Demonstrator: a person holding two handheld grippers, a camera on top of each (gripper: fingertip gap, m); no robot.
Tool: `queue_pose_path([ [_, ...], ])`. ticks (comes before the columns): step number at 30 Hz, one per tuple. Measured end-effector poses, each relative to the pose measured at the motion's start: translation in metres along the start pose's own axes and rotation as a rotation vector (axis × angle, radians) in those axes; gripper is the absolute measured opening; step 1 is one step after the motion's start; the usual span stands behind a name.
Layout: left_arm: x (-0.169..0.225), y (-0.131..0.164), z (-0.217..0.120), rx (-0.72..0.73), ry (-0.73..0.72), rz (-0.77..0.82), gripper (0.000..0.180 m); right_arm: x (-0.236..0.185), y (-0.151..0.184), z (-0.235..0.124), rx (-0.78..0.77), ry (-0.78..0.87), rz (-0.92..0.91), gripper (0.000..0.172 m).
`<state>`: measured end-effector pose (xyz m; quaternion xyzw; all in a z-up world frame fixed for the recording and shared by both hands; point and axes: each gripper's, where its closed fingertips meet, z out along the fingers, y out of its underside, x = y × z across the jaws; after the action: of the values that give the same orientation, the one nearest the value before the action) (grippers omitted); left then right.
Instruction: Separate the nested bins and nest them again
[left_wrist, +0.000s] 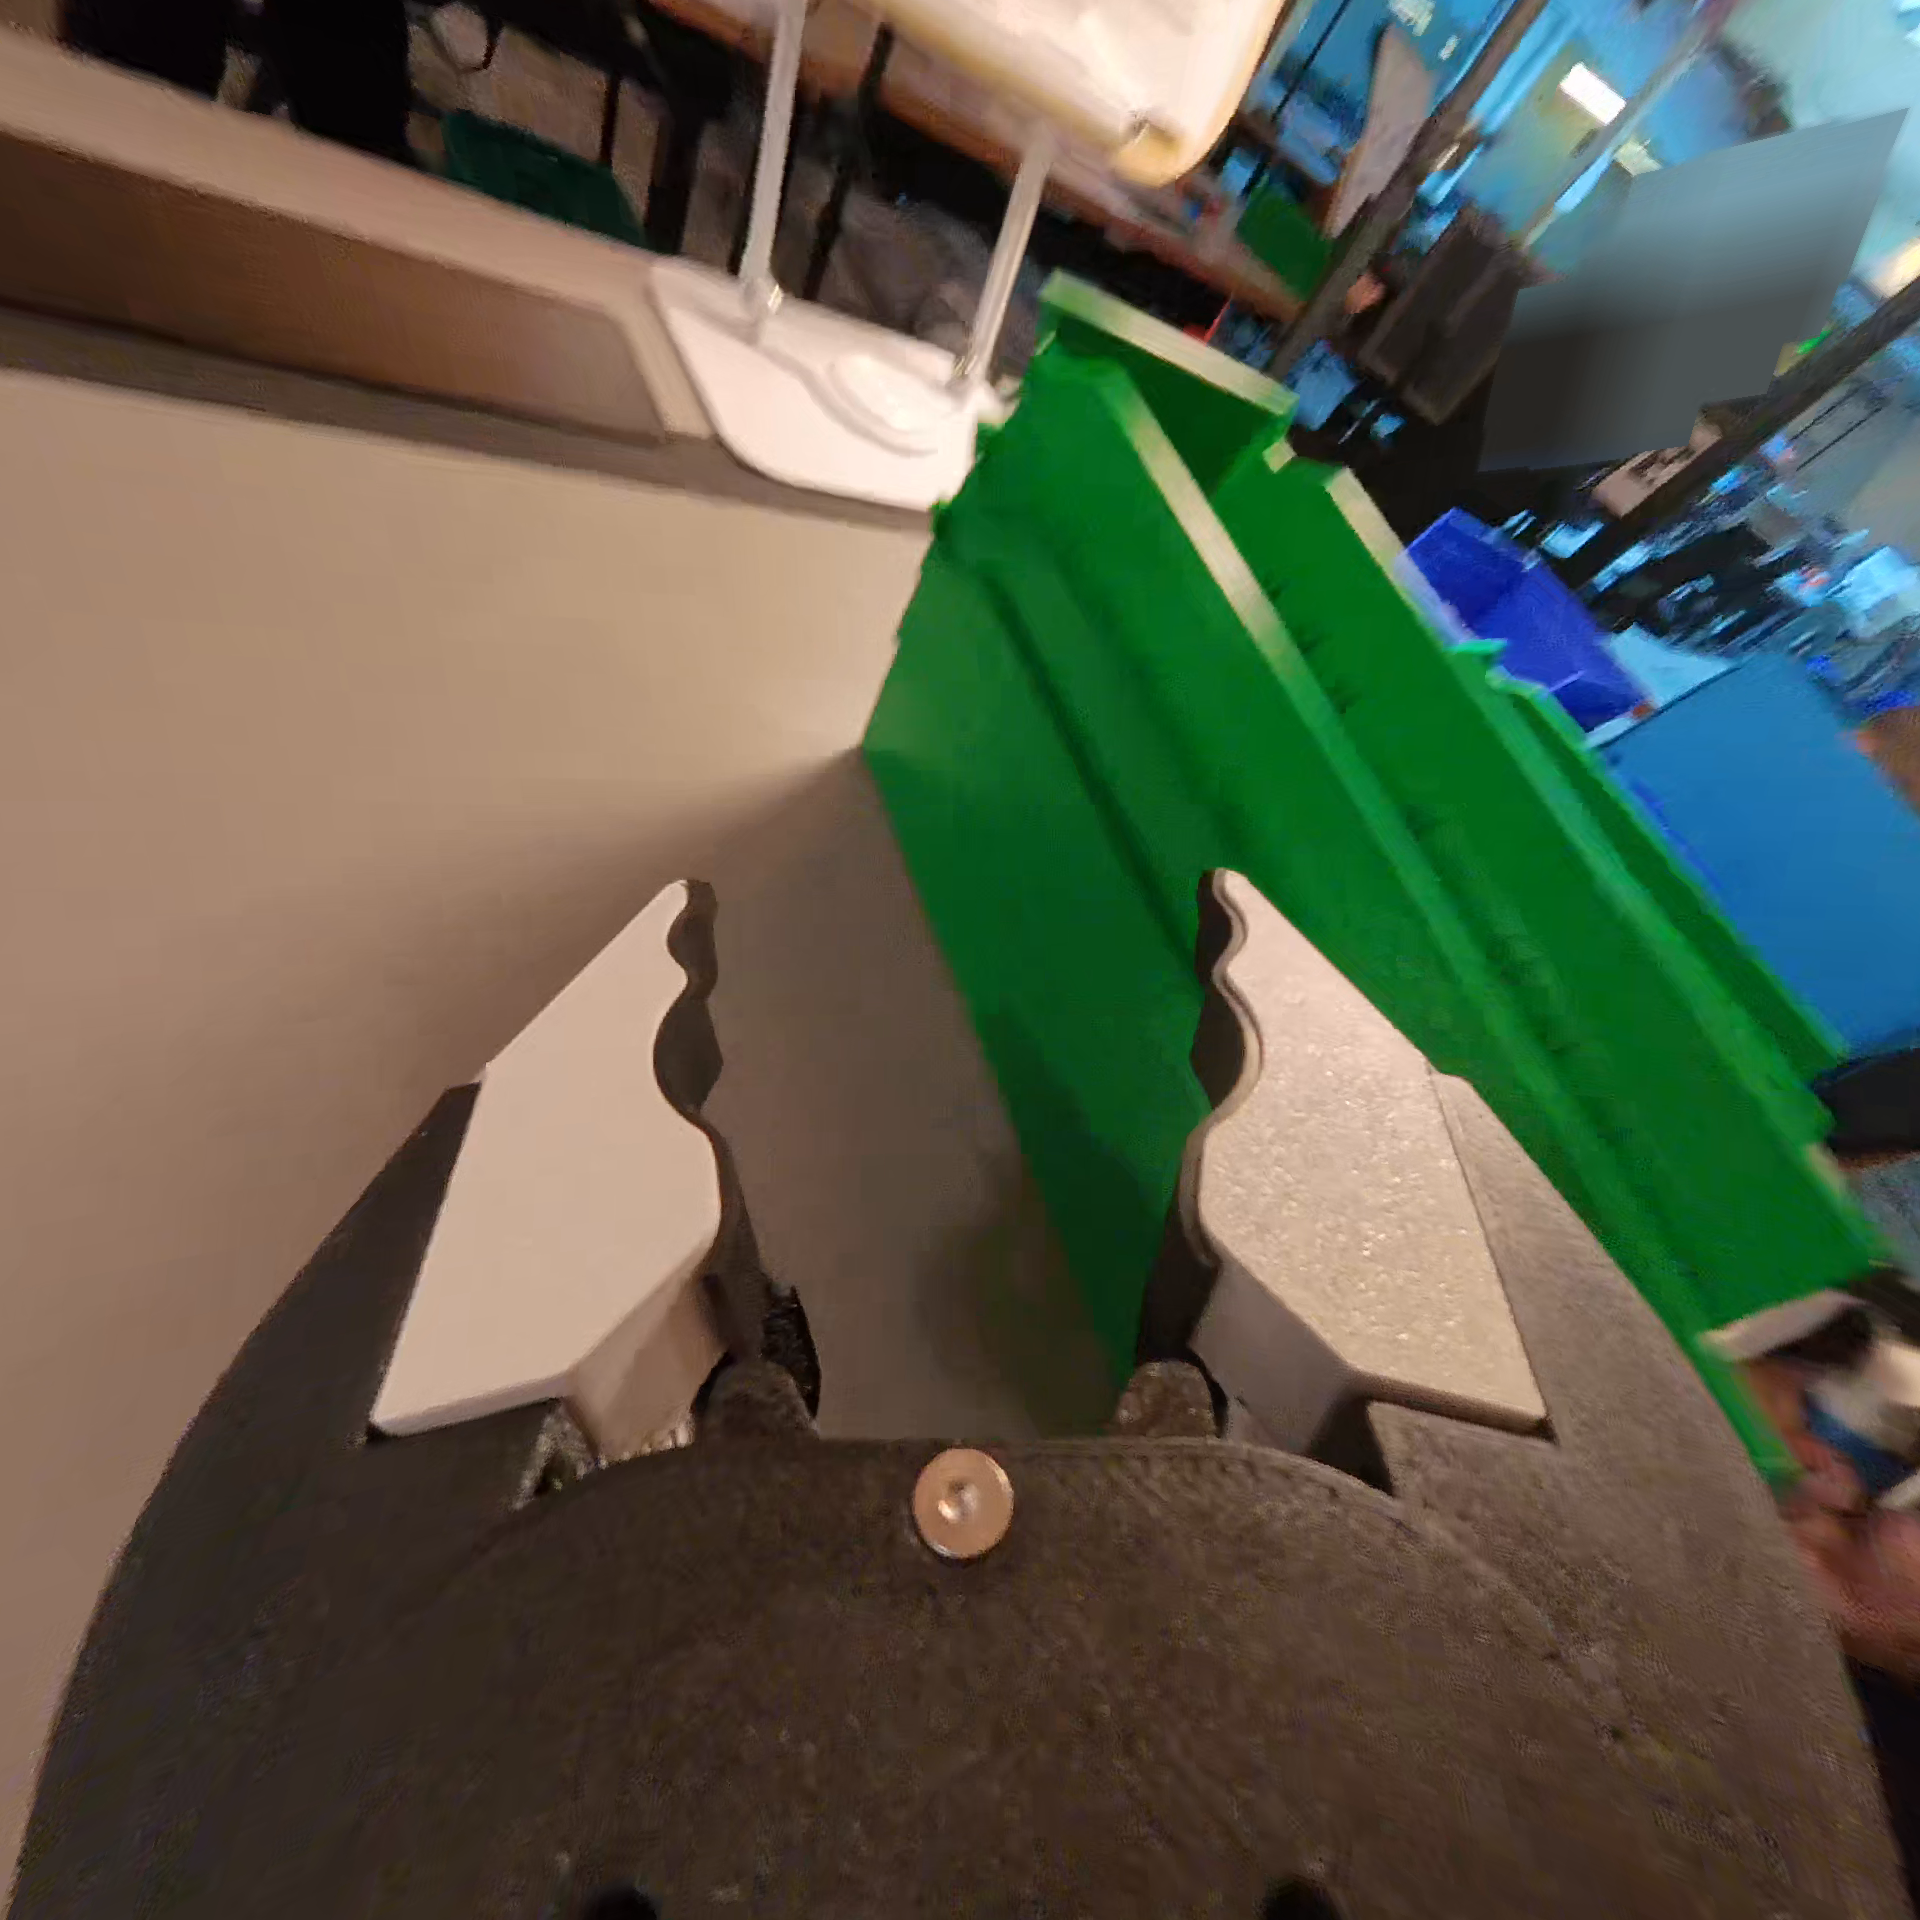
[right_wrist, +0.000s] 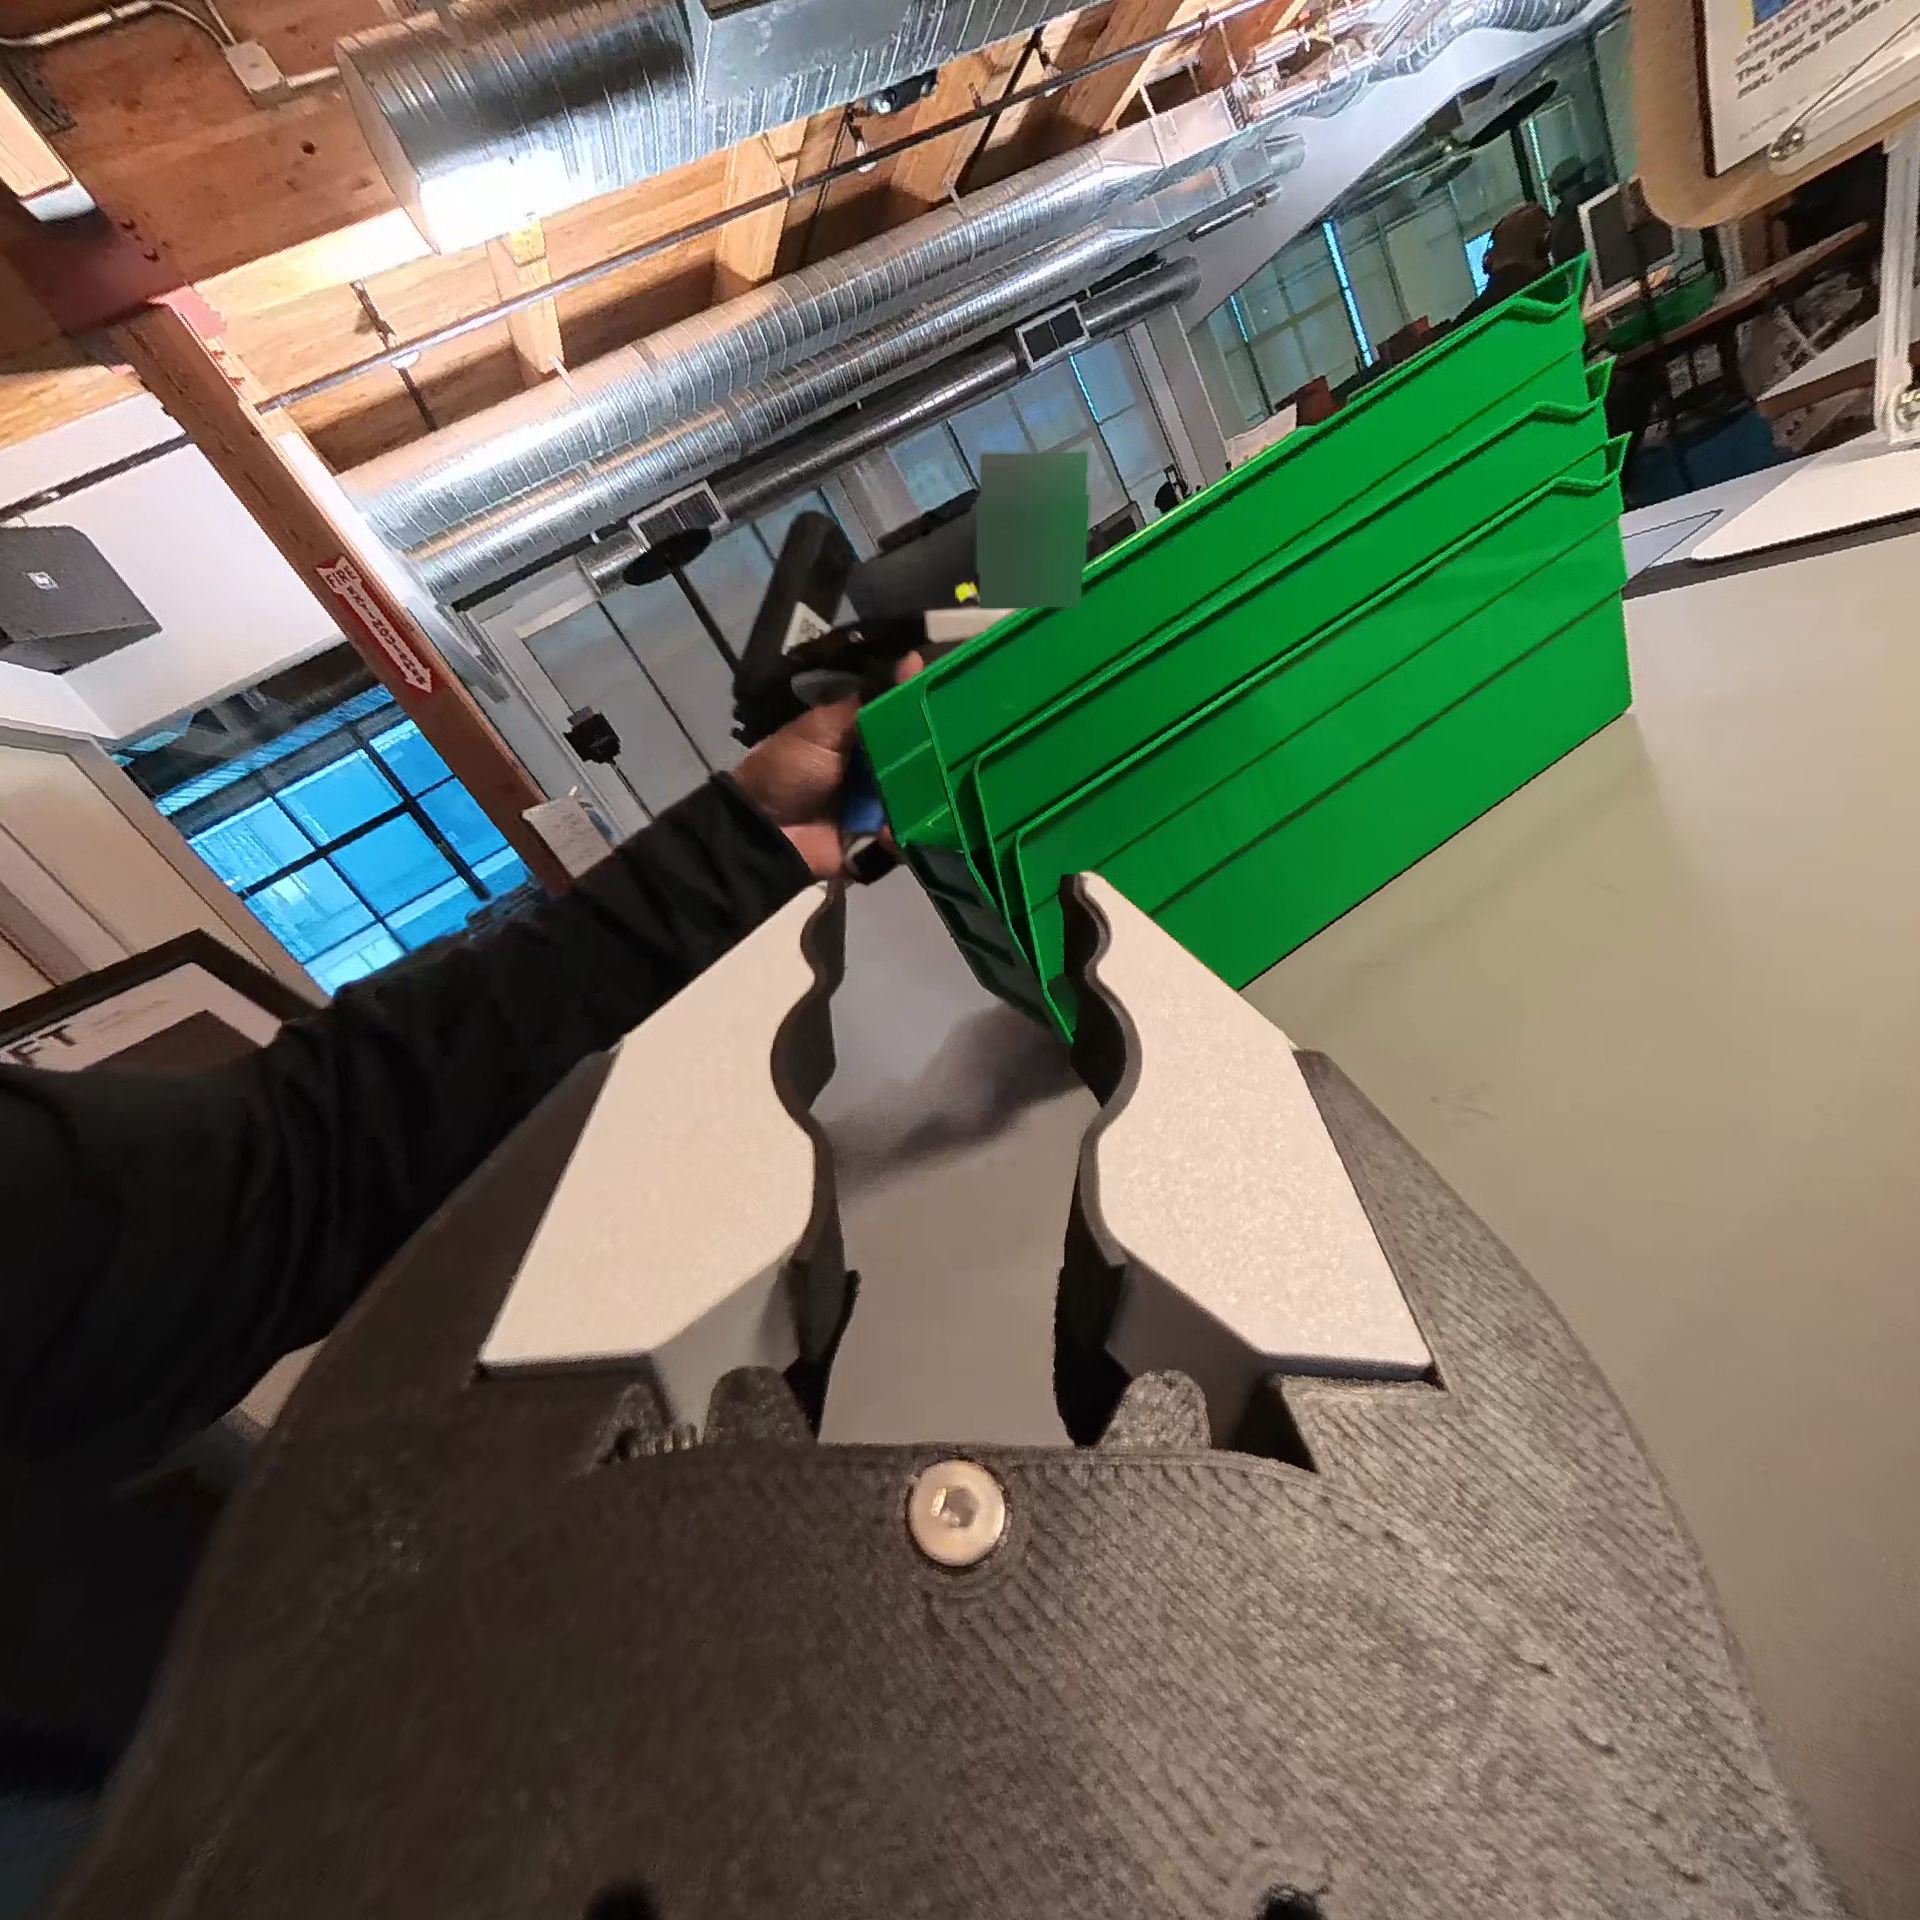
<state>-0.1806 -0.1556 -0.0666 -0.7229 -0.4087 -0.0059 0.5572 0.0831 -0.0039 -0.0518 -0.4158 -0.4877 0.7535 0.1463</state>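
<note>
A stack of several nested green bins (left_wrist: 1143, 727) stands tilted on the grey table (left_wrist: 416, 675). My left gripper (left_wrist: 951, 894) is open. The stack's side wall reaches in between its fingers, close to the right finger (left_wrist: 1299, 1091), and the left pad is well clear of it. In the right wrist view the stack (right_wrist: 1351, 707) runs away to the right. My right gripper (right_wrist: 951, 894) is open at its near lower corner; the corner lies by the right finger (right_wrist: 1164, 1039) and the left pad is apart. A hand holds the left gripper (right_wrist: 831, 665) at the stack's far end, its fingers hidden.
A white stand base (left_wrist: 821, 395) with clear posts sits on the table behind the stack. Blue bins (left_wrist: 1507, 603) lie beyond the table's far side. A sleeved arm (right_wrist: 468, 1039) crosses the right wrist view. The table (right_wrist: 1558, 1039) stretches right of the stack.
</note>
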Motion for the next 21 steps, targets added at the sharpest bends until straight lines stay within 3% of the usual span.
queue_pose_path([
  [2, -0.011, 0.023, 0.016, -0.070, -0.001, 0.010, 0.092, 0.000, 0.003, 0.002, -0.021, 0.008, -0.014, 0.043],
  [5, 0.001, 0.051, 0.037, -0.148, 0.066, 0.022, 0.094, -0.002, 0.009, 0.006, -0.059, 0.014, -0.039, 0.043],
  [9, 0.017, 0.058, 0.053, -0.125, 0.093, 0.097, 0.072, -0.009, 0.013, 0.010, -0.111, -0.002, -0.065, 0.051],
  [14, 0.049, 0.071, 0.074, -0.149, 0.210, 0.096, 0.078, -0.020, -0.024, 0.001, -0.089, 0.058, -0.159, 0.064],
  [17, 0.064, 0.087, 0.084, -0.207, 0.243, 0.147, 0.098, -0.009, -0.070, -0.017, -0.079, 0.218, -0.302, 0.080],
  [21, 0.062, 0.091, 0.078, -0.184, 0.166, 0.208, 0.105, 0.057, -0.117, -0.055, -0.235, 0.611, -0.382, 0.126],
])
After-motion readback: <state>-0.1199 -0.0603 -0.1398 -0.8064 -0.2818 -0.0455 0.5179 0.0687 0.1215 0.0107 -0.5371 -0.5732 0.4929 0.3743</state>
